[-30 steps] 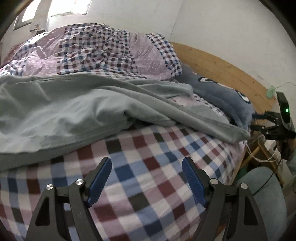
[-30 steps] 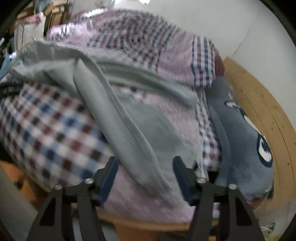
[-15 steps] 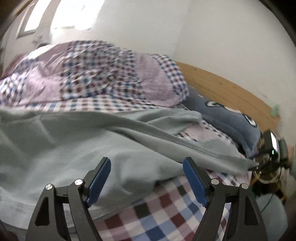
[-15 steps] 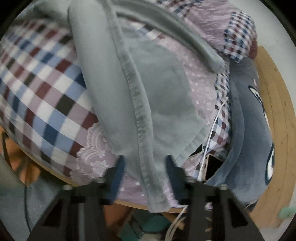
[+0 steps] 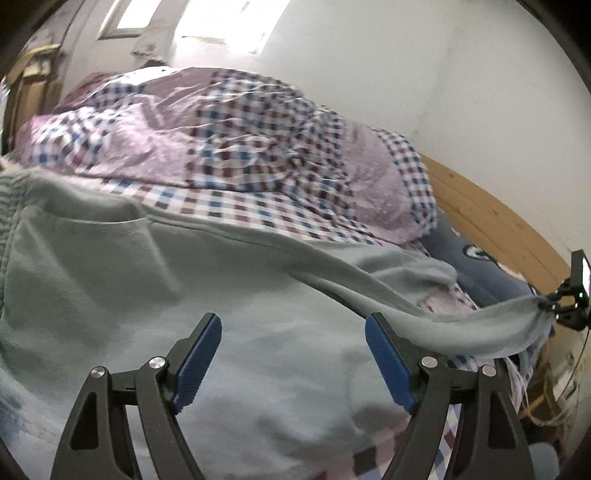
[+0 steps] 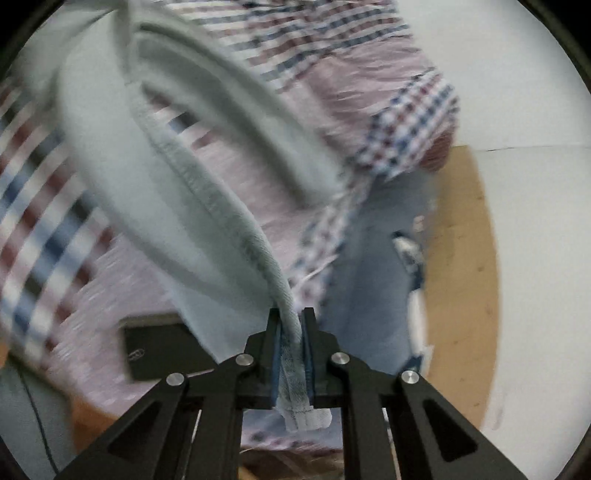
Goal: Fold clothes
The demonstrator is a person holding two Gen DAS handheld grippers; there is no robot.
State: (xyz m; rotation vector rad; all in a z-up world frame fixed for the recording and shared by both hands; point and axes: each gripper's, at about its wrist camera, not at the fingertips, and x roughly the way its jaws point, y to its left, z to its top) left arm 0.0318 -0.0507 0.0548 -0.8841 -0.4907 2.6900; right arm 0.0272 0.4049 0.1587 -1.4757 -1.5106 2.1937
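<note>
While the grey-green trousers (image 6: 207, 206) are spread over the checked bed (image 5: 280, 206), hem clamped by right gripper (image 6: 291, 325), left gripper (image 5: 293, 354) held spread, nothing gripped.

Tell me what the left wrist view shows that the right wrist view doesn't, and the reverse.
Only the left wrist view shows the left tongs open above the grey-green garment, and a bright window. Only the right wrist view shows the right tongs shut on the garment's stitched hem, and a black flat object. Both show the checked bedding, blue pillow and wooden headboard.
</note>
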